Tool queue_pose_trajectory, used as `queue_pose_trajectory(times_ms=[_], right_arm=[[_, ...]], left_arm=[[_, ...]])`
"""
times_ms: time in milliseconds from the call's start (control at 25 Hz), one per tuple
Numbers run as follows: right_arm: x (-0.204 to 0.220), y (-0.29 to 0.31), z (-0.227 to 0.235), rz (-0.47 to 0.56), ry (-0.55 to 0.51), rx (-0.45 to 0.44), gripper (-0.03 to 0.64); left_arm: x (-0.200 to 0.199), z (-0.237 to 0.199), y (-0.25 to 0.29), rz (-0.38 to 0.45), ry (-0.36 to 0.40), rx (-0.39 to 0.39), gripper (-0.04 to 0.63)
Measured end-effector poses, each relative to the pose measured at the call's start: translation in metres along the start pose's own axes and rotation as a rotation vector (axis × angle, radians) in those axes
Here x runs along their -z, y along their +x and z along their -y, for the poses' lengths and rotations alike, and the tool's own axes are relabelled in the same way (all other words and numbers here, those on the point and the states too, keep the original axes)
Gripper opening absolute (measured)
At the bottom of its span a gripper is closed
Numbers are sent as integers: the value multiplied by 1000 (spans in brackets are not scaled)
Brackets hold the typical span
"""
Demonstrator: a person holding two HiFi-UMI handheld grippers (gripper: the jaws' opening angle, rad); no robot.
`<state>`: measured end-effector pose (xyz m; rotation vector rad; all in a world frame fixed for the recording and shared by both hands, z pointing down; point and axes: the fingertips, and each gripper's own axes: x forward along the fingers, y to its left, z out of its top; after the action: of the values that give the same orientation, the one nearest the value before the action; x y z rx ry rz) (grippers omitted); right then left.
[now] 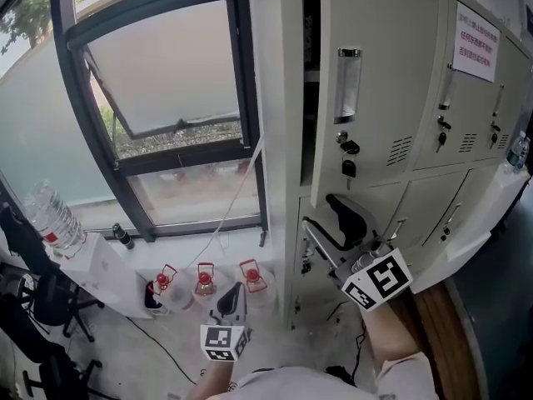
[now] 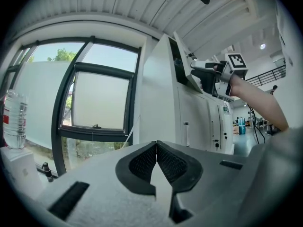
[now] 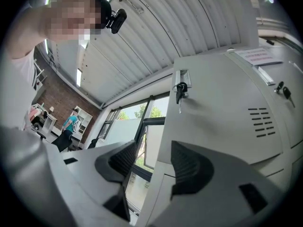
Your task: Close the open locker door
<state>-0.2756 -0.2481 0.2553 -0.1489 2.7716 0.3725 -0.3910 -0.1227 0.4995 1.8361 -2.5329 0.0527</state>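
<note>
The grey locker door (image 1: 379,82) stands ajar at the left end of the locker bank, with a dark gap along its left edge and keys (image 1: 349,162) hanging from its lock. My right gripper (image 1: 337,223) is open just below the door's lower left corner, in front of the lower locker. In the right gripper view the door (image 3: 222,112) and its keys (image 3: 180,91) fill the right side. Its free edge runs down between the spread pads (image 3: 124,160), and I cannot tell if they touch it. My left gripper (image 1: 236,297) hangs low near the floor, shut and empty (image 2: 156,162).
A tilted-open window (image 1: 166,82) fills the left wall. A water bottle (image 1: 54,219) lies on a white box, several red-capped items (image 1: 204,277) sit on the floor, and an office chair (image 1: 33,298) stands at the far left. A notice (image 1: 476,42) is stuck on a locker further right.
</note>
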Motion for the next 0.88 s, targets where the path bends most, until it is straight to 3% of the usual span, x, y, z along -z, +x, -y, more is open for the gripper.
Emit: queue_pose_trajectory(times_ms=[560,880], right_arm=[[30,48,14,-26,16,-22,216],[34,53,13,-35,0,-23,216]], left_arm=[[1,-34,23,2,-6,-40,9],[-3,-34,32,7,-10,-25,9]])
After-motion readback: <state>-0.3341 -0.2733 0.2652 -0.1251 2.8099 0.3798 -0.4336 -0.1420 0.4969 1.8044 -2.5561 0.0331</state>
